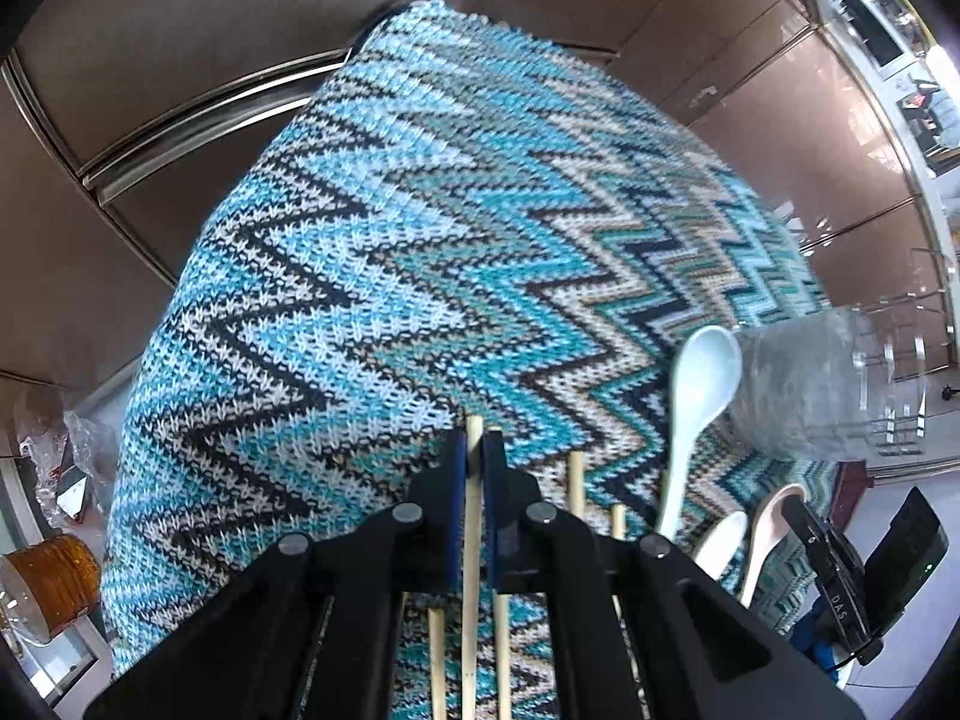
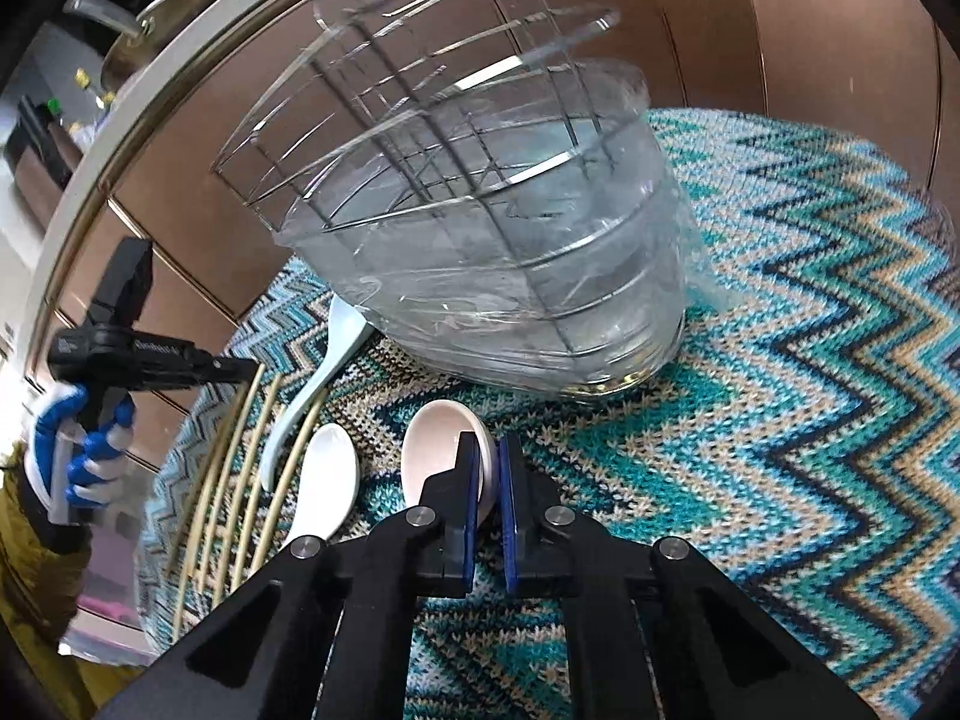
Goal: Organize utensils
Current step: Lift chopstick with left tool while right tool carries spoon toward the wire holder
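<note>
A home dining corner: a zigzag-knit tablecloth (image 1: 420, 252) covers the table, glossy brown cabinet doors (image 1: 798, 120) behind it, a faucet (image 2: 99, 12) beyond them.

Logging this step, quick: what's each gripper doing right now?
Left gripper: closed on one chopstick.
Right gripper: closed on the pink spoon.

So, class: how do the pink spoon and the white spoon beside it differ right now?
The pink spoon is pinched at its bowl rim by the right gripper; the white spoon lies free. Pink spoon is tilted on edge, white spoon rests flat. Both are ceramic soup spoons on the knitted mat.
</note>
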`<state>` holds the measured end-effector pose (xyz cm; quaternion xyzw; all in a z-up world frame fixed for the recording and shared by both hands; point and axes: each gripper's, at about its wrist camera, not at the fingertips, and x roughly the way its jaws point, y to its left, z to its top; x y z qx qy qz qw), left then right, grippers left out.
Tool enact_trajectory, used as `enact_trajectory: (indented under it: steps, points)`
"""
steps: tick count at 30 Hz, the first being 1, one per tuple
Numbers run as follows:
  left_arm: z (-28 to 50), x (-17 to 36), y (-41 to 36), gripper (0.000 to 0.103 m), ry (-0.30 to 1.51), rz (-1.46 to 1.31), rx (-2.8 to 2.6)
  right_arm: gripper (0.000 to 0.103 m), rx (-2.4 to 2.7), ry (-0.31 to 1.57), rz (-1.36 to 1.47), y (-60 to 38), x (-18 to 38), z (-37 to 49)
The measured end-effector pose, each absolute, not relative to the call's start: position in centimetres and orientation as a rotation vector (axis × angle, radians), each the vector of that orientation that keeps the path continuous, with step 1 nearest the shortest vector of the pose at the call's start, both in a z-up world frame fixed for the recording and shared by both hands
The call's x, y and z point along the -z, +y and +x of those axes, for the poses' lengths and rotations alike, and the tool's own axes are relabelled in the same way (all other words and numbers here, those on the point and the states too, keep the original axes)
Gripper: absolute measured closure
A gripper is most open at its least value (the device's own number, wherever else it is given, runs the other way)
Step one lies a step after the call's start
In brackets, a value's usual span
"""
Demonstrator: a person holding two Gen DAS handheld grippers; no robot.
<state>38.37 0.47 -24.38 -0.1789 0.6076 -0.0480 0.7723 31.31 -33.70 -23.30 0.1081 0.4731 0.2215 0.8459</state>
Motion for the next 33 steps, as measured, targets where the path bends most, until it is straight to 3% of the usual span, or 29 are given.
enact_trajectory:
  steps: [17, 24, 33]
  points:
    - [32.3, 13.7, 0.8, 0.098, 1.081, -0.408, 0.231, 0.096, -0.332, 0.774, 0.109, -33.5, 13.2, 22.2]
    - [31.5, 5.6, -1.3, 0.098, 0.852, -0.385, 0.286, 0.096, -0.255, 0.586, 0.067, -33.0, 6.6, 20.4]
    - [34.4, -3.4, -5.9, 0.098, 0.471, -0.427, 0.299, 0.096, -0.123, 0.366, 0.077, -33.3, 2.7, 23.3]
